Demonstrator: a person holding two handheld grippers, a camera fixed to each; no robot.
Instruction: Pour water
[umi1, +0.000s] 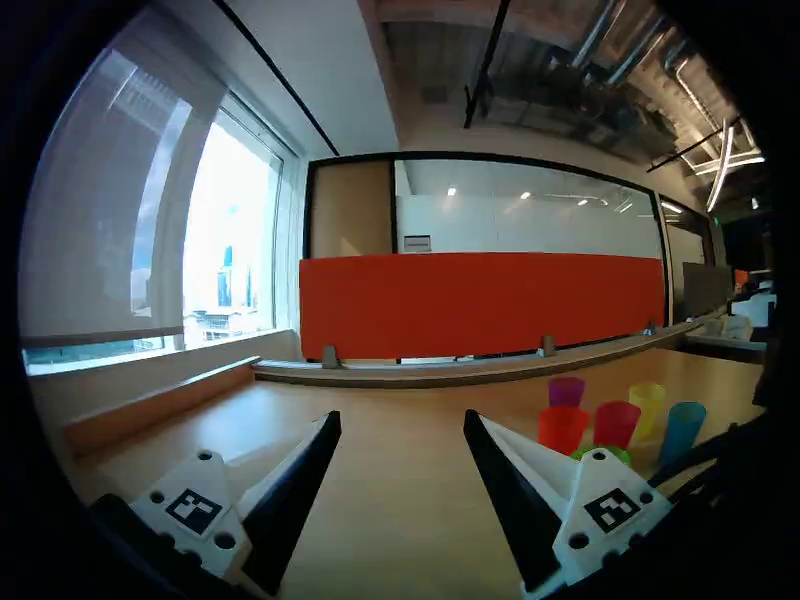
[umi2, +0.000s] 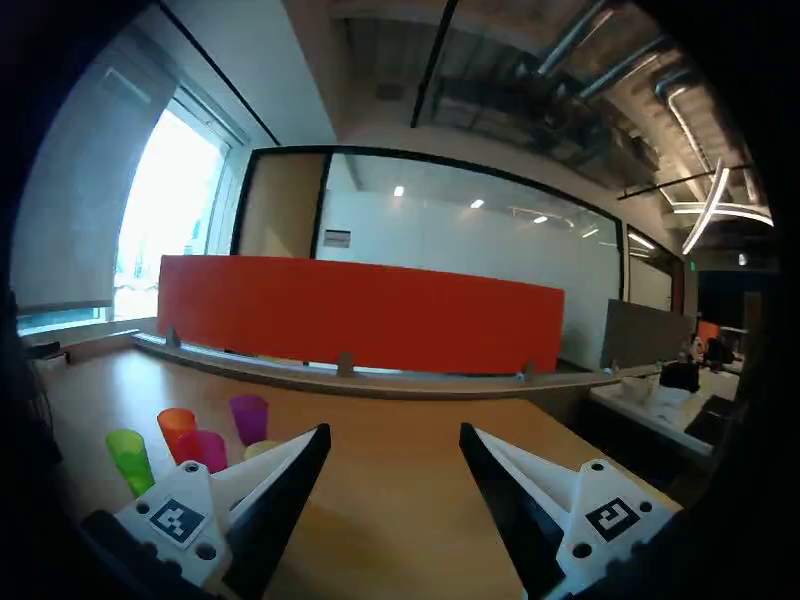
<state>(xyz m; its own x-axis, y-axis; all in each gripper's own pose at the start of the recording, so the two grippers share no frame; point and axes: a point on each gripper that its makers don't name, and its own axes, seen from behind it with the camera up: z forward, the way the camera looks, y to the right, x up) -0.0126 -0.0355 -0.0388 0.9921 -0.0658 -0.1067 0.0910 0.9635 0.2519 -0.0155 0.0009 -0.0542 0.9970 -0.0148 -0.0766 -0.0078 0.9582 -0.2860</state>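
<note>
Plastic cups (umi1: 612, 420) in several colours are seen upright, clustered at the lower right of the left gripper view, on the wooden counter (umi1: 400, 500), off to the right of the spread, empty left tongs (umi1: 400, 415). In the right gripper view they are found lower left of the spread, empty right tongs (umi2: 393, 428); neither seems clearly nearer.

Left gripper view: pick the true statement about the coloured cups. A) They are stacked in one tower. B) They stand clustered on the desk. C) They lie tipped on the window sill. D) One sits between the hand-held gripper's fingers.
B: the coloured cups stand upright in a cluster on the desk, clear of the open left hand-held gripper.
</note>
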